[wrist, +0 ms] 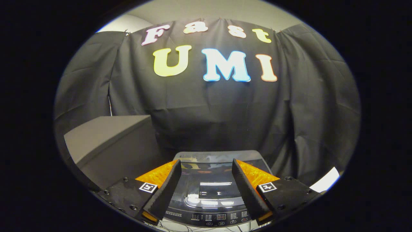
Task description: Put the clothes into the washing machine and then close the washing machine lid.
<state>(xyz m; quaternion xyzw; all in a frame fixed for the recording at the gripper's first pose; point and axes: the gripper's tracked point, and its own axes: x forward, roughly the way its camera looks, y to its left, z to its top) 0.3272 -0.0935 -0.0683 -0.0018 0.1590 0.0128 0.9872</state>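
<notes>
So the washing machine [209, 190] sits lid [210, 185] down, control panel toward the gripper [206, 167] — fingers spread wide, holding nothing.

To my left I see a grey box-shaped cabinet [106, 141] standing against the black cloth booth wall [206, 112]

**Washer lid down, grey box alongside**

The washing machine [210, 187] stands against the booth's black cloth wall, its glossy lid [209, 180] lying flat on top. A grey box [109, 141] sits just beside the washing machine, its flat top higher than the lid.
</notes>
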